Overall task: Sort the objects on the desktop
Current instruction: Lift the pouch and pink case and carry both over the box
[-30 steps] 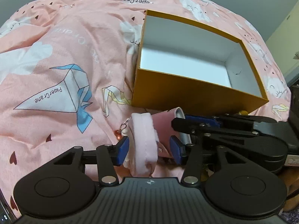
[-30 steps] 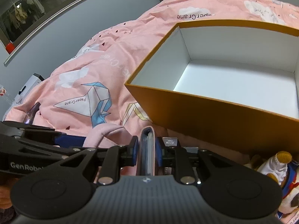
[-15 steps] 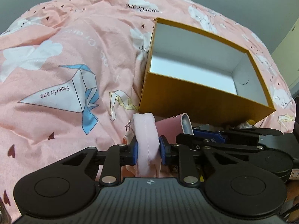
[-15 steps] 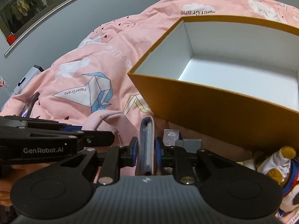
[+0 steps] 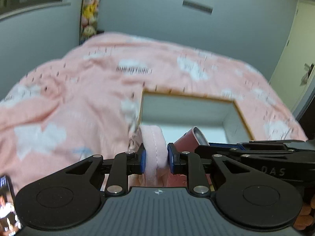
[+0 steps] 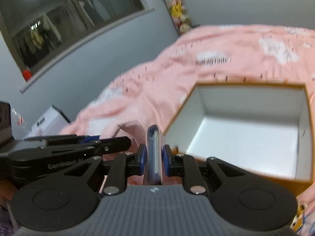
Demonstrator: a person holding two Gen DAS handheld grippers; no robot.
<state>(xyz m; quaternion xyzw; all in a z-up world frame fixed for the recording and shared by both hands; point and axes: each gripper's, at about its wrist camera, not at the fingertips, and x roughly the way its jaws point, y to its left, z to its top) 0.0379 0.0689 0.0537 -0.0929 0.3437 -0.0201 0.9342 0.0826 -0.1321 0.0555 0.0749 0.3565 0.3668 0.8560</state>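
Left wrist view: left gripper (image 5: 156, 160) clamped on pink fabric pouch (image 5: 154, 147), now raised; orange box (image 5: 241, 116) dropped from upper right to centre frame, its orange front no longer visible, white interior open beyond pouch. Background blurred.

Right wrist view: right gripper (image 6: 154, 160) clamped on blue-grey wallet (image 6: 154, 153), lifted above near rim; box (image 6: 202, 100) fills right frame. Pink quilt (image 6: 216, 55) surrounds it.

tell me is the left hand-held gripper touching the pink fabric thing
Touching. The left wrist view shows the left hand-held gripper with both blue pads pressed against the sides of the pink fabric item, no gap on either side.
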